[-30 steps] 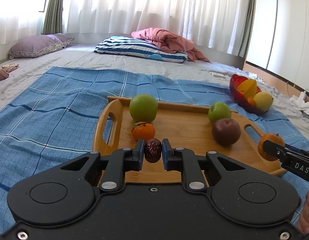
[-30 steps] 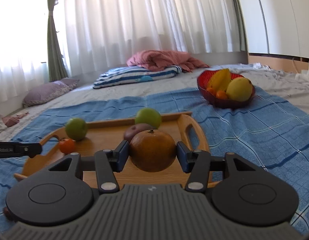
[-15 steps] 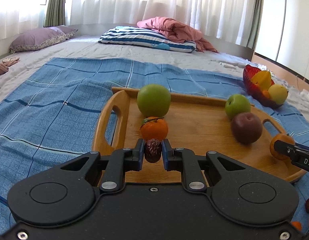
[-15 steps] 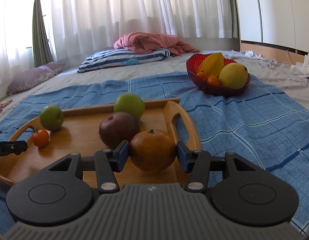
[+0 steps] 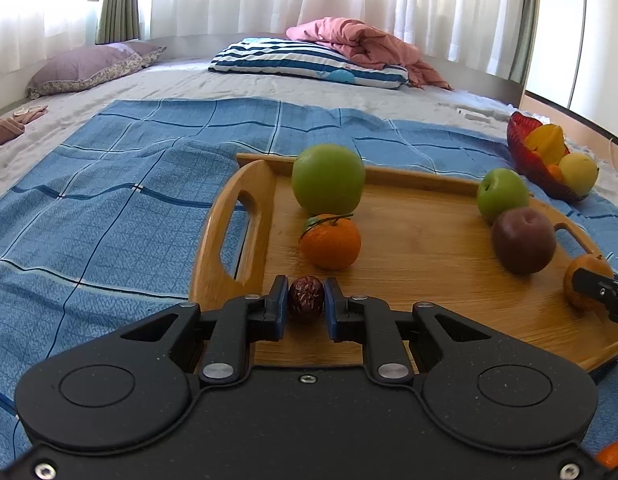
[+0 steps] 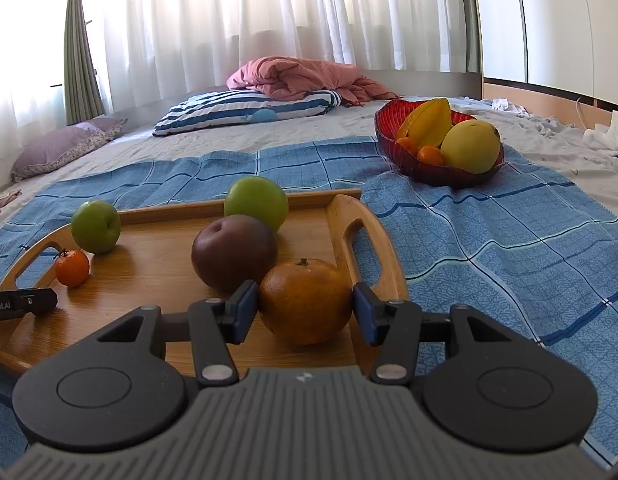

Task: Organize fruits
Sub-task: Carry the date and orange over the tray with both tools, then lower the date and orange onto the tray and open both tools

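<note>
Left gripper (image 5: 306,304) is pinching a small wrinkled dark-red fruit, likely a dried jujube (image 5: 306,299), jaws nearly closed on it, low centre of the left wrist view, over the near left part of the wooden tray (image 5: 421,240). Whether the jujube is touching the tray floor cannot be told.

Right gripper (image 6: 305,312) is clamping a brownish orange (image 6: 305,300) at about mid-opening, low centre of its view, just inside the tray's right handle (image 6: 359,236).

Already sitting on the tray: a small mandarin (image 5: 330,242) just beyond the jujube, a large green apple (image 5: 328,180) behind it, a smaller green apple (image 5: 503,195) and a dark purple plum-like fruit (image 5: 524,240) toward the right. A red bowl (image 6: 393,120) holding starfruit and a yellow fruit is sitting on the blue checked cloth (image 5: 109,208), upper right, apart from the tray.

Judged step: both hands are placing fruit onto the tray. Next move calls for both fruits resting on the wood before the jaws part, then drawing back straight so the round orange is not nudged into the plum.
</note>
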The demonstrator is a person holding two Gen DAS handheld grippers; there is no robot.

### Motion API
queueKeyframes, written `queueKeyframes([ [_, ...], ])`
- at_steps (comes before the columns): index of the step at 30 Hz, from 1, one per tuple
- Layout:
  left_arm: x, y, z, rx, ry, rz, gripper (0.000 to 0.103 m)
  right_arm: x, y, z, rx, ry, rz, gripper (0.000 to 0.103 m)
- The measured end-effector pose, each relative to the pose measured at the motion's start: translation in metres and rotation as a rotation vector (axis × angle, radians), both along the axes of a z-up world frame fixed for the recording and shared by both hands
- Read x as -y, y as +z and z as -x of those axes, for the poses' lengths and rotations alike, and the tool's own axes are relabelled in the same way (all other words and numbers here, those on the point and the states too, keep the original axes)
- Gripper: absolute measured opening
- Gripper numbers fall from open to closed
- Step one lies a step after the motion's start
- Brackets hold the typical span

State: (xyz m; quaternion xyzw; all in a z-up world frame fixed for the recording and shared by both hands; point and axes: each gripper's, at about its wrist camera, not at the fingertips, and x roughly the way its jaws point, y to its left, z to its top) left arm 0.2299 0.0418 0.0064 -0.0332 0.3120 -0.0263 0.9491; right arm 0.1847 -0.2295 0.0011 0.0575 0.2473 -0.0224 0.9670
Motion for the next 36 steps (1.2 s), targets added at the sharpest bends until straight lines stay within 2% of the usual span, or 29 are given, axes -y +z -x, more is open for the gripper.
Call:
queueKeyframes([
  [11, 0.002, 0.001, -0.003, -0.01, 0.014, -0.027, 0.019, 0.002, -0.001, 0.001, -0.01, 0.003, -0.009, 0.059],
  [14, 0.002, 0.002, -0.003, -0.011, 0.019, -0.023, 0.031, 0.002, -0.001, 0.001, -0.024, 0.01, -0.016, 0.06],
  [22, 0.006, 0.004, 0.002, -0.004, -0.004, -0.031, 0.048, 0.001, 0.0, 0.002, -0.027, 0.01, -0.011, 0.06],
  [28, 0.011, 0.008, 0.008, 0.015, -0.013, -0.056, 0.062, 0.001, 0.001, 0.004, -0.021, 0.01, -0.007, 0.07],
  [30, 0.011, 0.01, 0.01, 0.022, -0.02, -0.053, 0.072, 0.001, 0.002, 0.005, -0.02, 0.01, -0.005, 0.071],
  [36, 0.01, 0.016, 0.018, 0.042, -0.03, -0.056, 0.081, 0.003, 0.004, 0.01, -0.017, 0.008, -0.009, 0.076],
])
